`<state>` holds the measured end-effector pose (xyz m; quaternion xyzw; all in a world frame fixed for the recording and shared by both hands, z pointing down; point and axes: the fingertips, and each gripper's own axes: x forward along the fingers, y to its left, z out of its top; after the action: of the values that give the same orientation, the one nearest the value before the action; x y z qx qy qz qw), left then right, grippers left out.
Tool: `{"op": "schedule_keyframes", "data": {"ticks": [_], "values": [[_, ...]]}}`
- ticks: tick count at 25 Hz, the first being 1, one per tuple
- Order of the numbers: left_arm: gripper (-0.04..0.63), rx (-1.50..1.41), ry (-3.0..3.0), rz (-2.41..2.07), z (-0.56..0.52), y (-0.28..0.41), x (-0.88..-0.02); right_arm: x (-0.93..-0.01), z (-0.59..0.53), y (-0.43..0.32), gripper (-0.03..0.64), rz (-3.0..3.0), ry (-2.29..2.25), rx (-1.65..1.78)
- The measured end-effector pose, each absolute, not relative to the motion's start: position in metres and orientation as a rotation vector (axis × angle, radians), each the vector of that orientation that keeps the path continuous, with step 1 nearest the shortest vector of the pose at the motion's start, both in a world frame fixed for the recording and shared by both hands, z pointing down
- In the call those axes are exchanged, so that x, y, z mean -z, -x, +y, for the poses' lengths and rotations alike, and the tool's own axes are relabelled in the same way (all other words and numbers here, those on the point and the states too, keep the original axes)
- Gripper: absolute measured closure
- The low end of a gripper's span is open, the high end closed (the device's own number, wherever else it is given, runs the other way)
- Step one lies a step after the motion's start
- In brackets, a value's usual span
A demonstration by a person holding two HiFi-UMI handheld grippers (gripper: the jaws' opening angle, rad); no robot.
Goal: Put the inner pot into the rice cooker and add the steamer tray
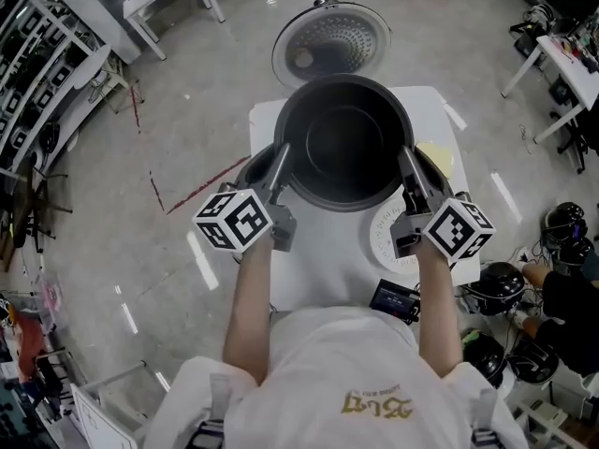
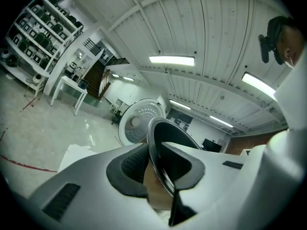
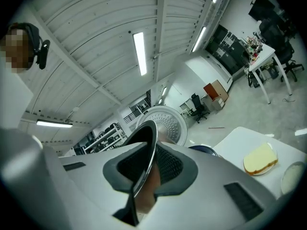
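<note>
Nearest the head camera a white shirt with gold print (image 1: 348,382) was seen, with two bare forearms (image 1: 248,307) stretched forward from it. At their ends the left hand-held gripper (image 1: 280,157) and the right hand-held gripper (image 1: 408,162), each topped by a cube of square black-and-white markers, were clenched on opposite sides of the round, dark grey metal inner pot (image 1: 344,138). The pot was held upright and level between them, its mouth turned to the camera. Its inside was seen to be smooth and dark, and its thin flared lip caught the light. In the left gripper view that lip was pinched edge-on between the black ribbed pads (image 2: 132,169), and the same grip was shown in the right gripper view.

The pot was held over the body of the dark round rice cooker (image 1: 249,168), whose rim showed just past the pot on both sides. Whether the pot rested in it could not be told. The cooker's round lid (image 1: 329,43), lined with a perforated silver plate, stood open behind the pot. The cooker was set on a white table (image 1: 323,269), where a pale yellow slab (image 1: 436,157) lay to its right.
</note>
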<state>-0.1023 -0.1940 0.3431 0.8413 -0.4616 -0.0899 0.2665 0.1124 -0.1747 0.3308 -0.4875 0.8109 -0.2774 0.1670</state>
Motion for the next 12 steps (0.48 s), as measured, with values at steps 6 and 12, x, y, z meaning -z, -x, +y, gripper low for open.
{"op": "schedule_keyframes", "data": {"ticks": [6, 12], "values": [[0.497, 0.239, -2.255, -1.268, -0.211, 0.089, -0.349, -0.336, -0.196, -0.126, 0.555, 2.322, 1.365, 0.801], [0.497, 0.21, -2.225, -1.29, -0.233, 0.074, -0.357, -0.345, -0.222, -0.142, 0.555, 2.326, 1.351, 0.853]]}}
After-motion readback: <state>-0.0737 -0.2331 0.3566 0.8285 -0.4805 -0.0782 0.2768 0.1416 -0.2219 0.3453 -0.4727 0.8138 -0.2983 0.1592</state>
